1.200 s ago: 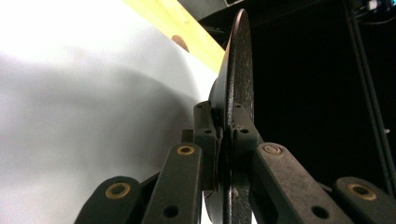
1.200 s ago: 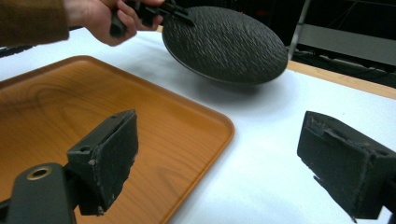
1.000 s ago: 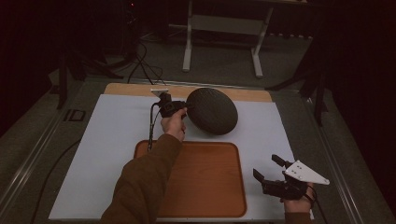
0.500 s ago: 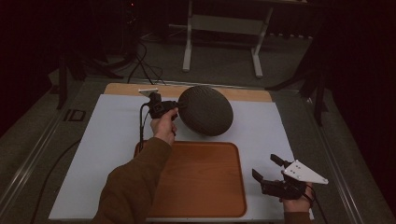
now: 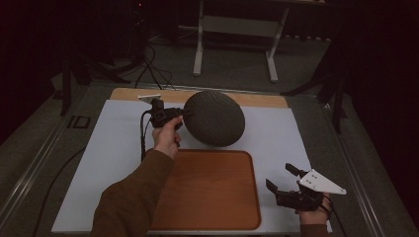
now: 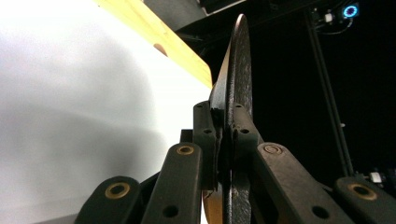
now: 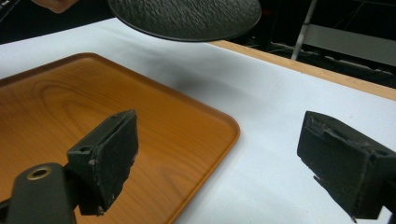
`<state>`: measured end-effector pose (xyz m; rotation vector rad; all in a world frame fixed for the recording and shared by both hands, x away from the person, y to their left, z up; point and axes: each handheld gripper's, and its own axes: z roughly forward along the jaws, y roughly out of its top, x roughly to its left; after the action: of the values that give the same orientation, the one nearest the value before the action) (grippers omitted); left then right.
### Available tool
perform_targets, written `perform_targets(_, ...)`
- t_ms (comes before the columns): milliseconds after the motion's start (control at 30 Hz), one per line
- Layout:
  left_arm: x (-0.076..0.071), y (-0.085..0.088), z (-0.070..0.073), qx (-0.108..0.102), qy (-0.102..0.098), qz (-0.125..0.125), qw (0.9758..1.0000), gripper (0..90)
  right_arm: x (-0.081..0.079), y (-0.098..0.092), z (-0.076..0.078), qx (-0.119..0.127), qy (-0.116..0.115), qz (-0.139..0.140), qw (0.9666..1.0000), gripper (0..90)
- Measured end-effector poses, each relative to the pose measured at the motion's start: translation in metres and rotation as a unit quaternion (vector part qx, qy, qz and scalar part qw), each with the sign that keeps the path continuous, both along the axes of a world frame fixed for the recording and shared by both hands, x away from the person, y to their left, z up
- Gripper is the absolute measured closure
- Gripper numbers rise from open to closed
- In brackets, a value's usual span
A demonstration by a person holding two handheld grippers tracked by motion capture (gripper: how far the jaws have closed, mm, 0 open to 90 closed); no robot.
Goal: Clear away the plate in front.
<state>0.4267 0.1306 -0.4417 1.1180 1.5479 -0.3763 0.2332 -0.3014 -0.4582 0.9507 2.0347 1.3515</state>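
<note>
Plate (image 5: 214,118) clamped by its rim in your left gripper (image 5: 184,113).
It hangs clear above the white mat (image 5: 108,148), behind the tray (image 5: 212,192); your right gripper (image 5: 282,178) rests open beside the tray.

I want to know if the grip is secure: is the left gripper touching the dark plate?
Touching. The left gripper view shows the left gripper with both jaws pressed on the dark plate rim.
</note>
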Motion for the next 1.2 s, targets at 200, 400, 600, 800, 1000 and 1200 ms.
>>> perform_targets(200, -0.010, 0.009, 0.004, -0.005, -0.005, 0.003, 1.0000, 85.8, 0.000, 0.001, 0.000, -0.001, -0.001, 0.000, 1.0000, 12.3)
perform_targets(400, -0.021, 0.022, 0.004, -0.008, -0.007, 0.007, 0.9999, 85.7, 0.000, 0.001, 0.000, 0.000, -0.001, 0.000, 1.0000, 12.3)
perform_targets(600, -0.035, 0.032, 0.003, -0.010, -0.010, 0.008, 0.9999, 85.5, 0.000, 0.001, 0.000, -0.002, 0.000, 0.000, 1.0000, 12.3)
perform_targets(800, -0.049, 0.040, 0.003, -0.017, -0.014, 0.006, 0.9997, 85.5, 0.000, 0.002, 0.000, -0.002, 0.000, 0.000, 1.0000, 12.3)
perform_targets(1000, -0.062, 0.044, 0.002, -0.016, -0.019, 0.006, 0.9997, 84.9, 0.000, 0.002, 0.000, -0.002, -0.001, 0.002, 1.0000, 12.3)
perform_targets(1200, -0.076, 0.046, -0.003, -0.021, -0.018, 0.008, 0.9996, 85.0, 0.000, 0.002, 0.000, -0.002, -0.001, 0.003, 1.0000, 12.3)
